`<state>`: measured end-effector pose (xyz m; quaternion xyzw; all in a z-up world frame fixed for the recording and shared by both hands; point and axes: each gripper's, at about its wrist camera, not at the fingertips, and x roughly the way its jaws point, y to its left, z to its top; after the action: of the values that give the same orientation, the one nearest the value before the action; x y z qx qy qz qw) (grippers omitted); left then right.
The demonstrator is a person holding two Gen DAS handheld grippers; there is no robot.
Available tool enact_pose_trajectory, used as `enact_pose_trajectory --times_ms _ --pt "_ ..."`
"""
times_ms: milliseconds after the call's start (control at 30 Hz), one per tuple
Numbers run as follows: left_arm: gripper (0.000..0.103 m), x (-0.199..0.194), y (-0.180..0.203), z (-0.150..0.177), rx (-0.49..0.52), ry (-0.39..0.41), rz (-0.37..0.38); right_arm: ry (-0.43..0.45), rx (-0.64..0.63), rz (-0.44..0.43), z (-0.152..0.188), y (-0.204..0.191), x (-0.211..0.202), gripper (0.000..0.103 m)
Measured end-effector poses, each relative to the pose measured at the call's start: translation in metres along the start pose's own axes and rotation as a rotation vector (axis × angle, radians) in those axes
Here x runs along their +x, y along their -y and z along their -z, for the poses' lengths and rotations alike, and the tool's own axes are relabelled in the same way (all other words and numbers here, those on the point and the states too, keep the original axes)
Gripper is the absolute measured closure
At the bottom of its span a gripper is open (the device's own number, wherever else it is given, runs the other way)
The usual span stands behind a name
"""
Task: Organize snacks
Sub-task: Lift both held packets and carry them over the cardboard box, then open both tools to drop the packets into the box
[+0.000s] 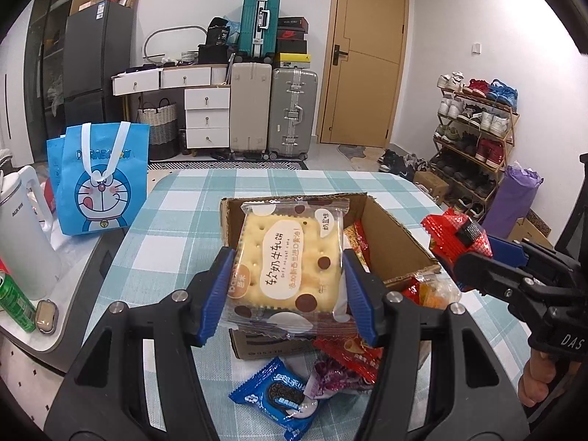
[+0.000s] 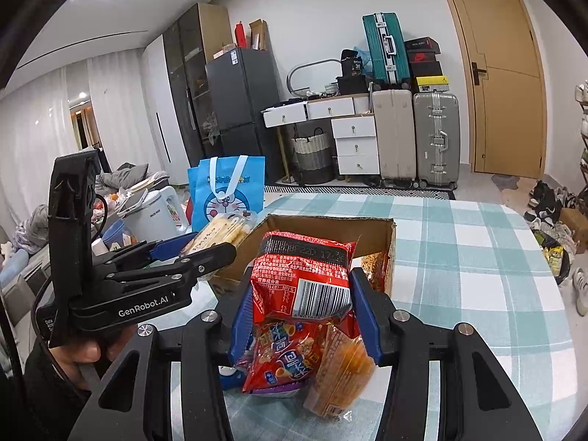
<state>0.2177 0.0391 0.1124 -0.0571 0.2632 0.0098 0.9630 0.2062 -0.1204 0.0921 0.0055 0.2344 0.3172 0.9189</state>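
Observation:
My left gripper (image 1: 288, 290) is shut on a clear cracker packet (image 1: 288, 261) and holds it above the open cardboard box (image 1: 395, 237). My right gripper (image 2: 303, 308) is shut on a red snack bag (image 2: 305, 275) with a barcode, held just in front of the box (image 2: 375, 229). The box holds some red and yellow snack packs (image 1: 354, 237). Loose snacks lie on the table before the box: a blue Oreo pack (image 1: 283, 400), a red chip bag (image 2: 284, 360) and an orange pack (image 2: 341, 371). The right gripper (image 1: 474, 246) also shows in the left wrist view, at the right.
The table has a teal checked cloth (image 2: 459, 257). A blue Doraemon bag (image 1: 99, 180), a white kettle (image 1: 22, 231) and a green can (image 1: 14, 301) stand to the left. Suitcases (image 1: 290, 110), drawers and a shoe rack (image 1: 474, 136) are beyond the table.

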Motion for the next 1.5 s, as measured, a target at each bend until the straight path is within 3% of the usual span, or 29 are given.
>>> enact_pose_trajectory --times_ms 833,1200,1233,1300,1367,1467,1500 --pt "0.047 0.087 -0.001 -0.010 0.012 -0.085 -0.060 -0.140 0.114 -0.004 -0.012 0.031 0.082 0.053" --pt "0.051 0.105 -0.003 -0.005 0.001 -0.125 -0.057 -0.148 0.144 0.007 -0.014 0.036 0.088 0.049" --pt "0.050 0.102 -0.005 -0.005 -0.004 -0.121 -0.052 -0.134 0.139 0.004 -0.014 0.036 0.083 0.046" --pt "0.046 0.097 -0.007 -0.004 -0.009 -0.124 -0.040 -0.111 0.141 0.011 -0.014 0.037 0.074 0.030" --pt "0.043 0.089 -0.010 -0.002 -0.015 -0.130 -0.011 -0.082 0.148 0.007 -0.013 0.038 0.062 0.023" --pt "0.031 0.073 -0.011 0.002 -0.021 -0.121 0.024 -0.060 0.166 0.002 -0.010 0.043 0.045 0.011" --pt "0.021 0.067 -0.010 0.004 -0.014 -0.113 0.027 -0.059 0.173 0.000 -0.009 0.044 0.041 0.007"
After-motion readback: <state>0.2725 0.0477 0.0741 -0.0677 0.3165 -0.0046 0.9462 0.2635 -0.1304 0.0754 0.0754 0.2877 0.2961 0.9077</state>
